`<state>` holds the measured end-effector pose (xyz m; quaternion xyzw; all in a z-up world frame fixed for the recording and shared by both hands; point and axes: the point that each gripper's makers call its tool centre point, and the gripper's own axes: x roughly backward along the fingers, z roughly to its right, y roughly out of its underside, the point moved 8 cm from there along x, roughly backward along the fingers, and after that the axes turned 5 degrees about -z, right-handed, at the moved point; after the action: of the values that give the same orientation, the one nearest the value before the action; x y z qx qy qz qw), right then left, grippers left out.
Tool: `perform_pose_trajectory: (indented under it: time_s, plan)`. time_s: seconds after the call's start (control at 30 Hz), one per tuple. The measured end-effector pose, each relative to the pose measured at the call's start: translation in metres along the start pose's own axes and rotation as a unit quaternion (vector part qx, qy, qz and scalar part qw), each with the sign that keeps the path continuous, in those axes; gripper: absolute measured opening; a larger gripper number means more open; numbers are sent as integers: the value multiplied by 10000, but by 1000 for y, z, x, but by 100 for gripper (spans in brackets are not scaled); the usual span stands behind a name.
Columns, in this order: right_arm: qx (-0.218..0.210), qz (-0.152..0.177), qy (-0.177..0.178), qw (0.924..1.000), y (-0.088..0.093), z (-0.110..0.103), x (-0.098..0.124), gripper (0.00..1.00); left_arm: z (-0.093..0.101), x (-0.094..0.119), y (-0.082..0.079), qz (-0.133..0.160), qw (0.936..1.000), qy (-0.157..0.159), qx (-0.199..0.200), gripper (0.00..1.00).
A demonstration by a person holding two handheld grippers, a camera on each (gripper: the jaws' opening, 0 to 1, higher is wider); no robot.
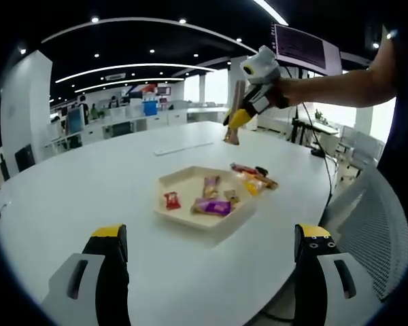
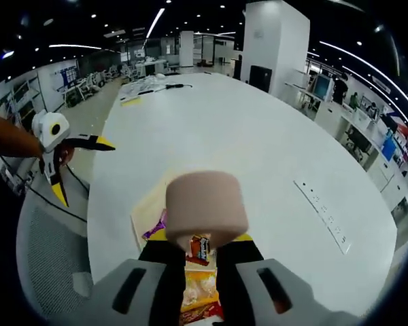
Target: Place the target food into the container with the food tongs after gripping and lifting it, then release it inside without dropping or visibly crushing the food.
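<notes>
My right gripper (image 2: 200, 255) grips the tongs (image 2: 205, 209); my left gripper (image 1: 211, 261) hangs open over the desk (image 1: 88, 183). Risk: tongs look empty, and a tilted approach could scatter snacks off the tray (image 1: 190, 182).

So the count: one shallow tray (image 1: 173, 182) on the one white counter (image 1: 88, 183), with four wrapped snacks in it: one red (image 1: 171, 200), one purple (image 1: 215, 206), two brownish-gold (image 1: 210, 186). Just beside the tray sits a small pile of snack packets (image 1: 253, 178), maybe three, hard to tell exactly.
</notes>
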<state>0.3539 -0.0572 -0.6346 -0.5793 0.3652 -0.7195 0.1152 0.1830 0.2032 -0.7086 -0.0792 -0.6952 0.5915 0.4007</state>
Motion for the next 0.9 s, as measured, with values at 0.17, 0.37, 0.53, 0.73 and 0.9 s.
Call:
perform_pose_trajectory:
  time_s: [0.17, 0.37, 0.53, 0.73, 0.9]
  plan:
    - [61, 22, -59, 10000, -11, -4, -10, 15, 0, 0, 0, -4, 10000, -6, -7, 99]
    - [142, -1, -103, 9998, -26, -3, -28, 15, 0, 0, 0, -3, 10000, -12, -1, 99]
    - [166, 19, -121, 9998, -42, -2, -42, 15, 0, 0, 0, -6, 10000, -12, -16, 99]
    - [109, 62, -137, 9998, -50, -1, -53, 15, -2, 1, 1, 6, 10000, -59, 13, 99]
    - [175, 80, -136, 9997, -53, -2, -54, 16, -3, 1, 1, 5, 10000, -84, 11, 99]
